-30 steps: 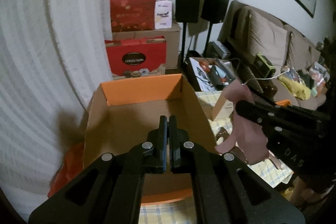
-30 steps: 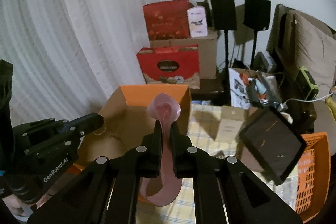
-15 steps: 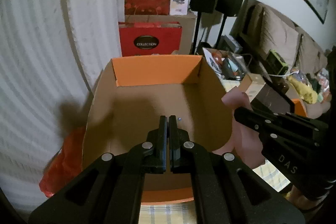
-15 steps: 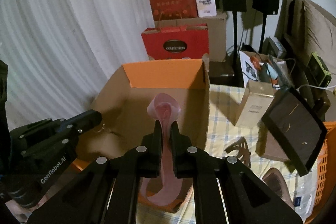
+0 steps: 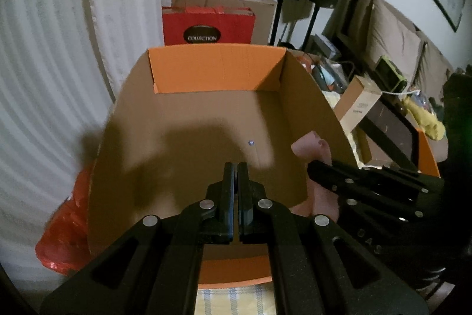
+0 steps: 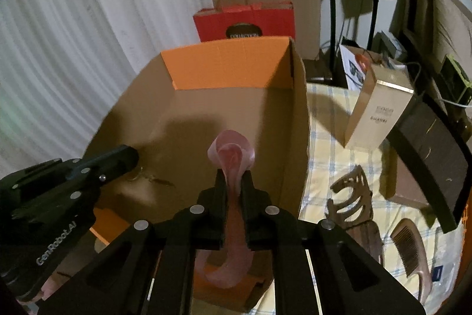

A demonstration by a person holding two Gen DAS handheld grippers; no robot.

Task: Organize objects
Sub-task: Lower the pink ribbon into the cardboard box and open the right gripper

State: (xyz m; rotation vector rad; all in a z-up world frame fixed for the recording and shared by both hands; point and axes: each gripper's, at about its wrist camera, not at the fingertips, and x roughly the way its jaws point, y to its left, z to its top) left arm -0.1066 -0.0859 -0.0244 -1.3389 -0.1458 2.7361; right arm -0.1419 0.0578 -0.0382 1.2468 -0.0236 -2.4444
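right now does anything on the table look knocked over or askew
Yes: the gold box right of the carton leans instead of standing square, and a dark panel beside it is propped at a slant. The comb lies flat.

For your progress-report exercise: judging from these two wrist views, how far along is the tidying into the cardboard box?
Done: a small key-like item already lies in the cardboard box. In hand: the right gripper is shut on a pink ribbon over the box; the left gripper is shut, holding nothing. Left: the gold perfume box, carved wooden piece and comb sit on the checked cloth.
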